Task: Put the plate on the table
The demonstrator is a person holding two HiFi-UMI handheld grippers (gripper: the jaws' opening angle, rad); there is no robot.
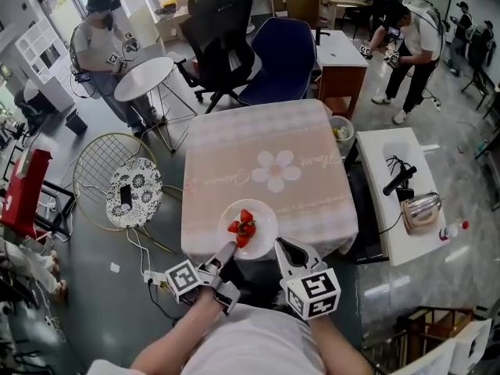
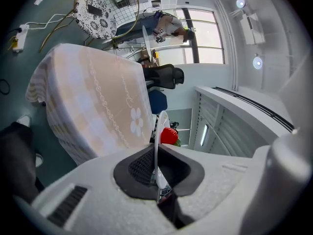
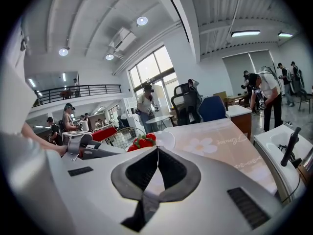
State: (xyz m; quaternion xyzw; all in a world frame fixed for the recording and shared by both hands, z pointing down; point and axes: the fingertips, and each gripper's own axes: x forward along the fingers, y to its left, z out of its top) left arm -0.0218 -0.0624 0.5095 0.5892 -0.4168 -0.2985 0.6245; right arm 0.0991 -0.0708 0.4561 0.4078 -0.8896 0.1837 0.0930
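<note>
A white plate (image 1: 263,214) with several red strawberries (image 1: 243,227) is at the near edge of the pink-clothed table (image 1: 266,143), over the cloth; I cannot tell whether it rests on it. My left gripper (image 1: 226,253) is shut on the plate's near-left rim. In the left gripper view the rim (image 2: 156,143) stands edge-on between the pads, a strawberry (image 2: 169,135) just beyond. My right gripper (image 1: 283,248) sits beside the plate's near-right edge, shut with nothing in it. Its own view shows the closed jaws (image 3: 157,150), with the strawberries (image 3: 142,142) and the plate (image 3: 167,139) ahead to the left.
A black chair (image 1: 223,22) and a blue chair (image 1: 281,49) stand at the table's far side. At the left are a round white table (image 1: 144,78) and a wire chair with a patterned cushion (image 1: 133,192). A white bench (image 1: 410,194) with tools is at the right. People stand around.
</note>
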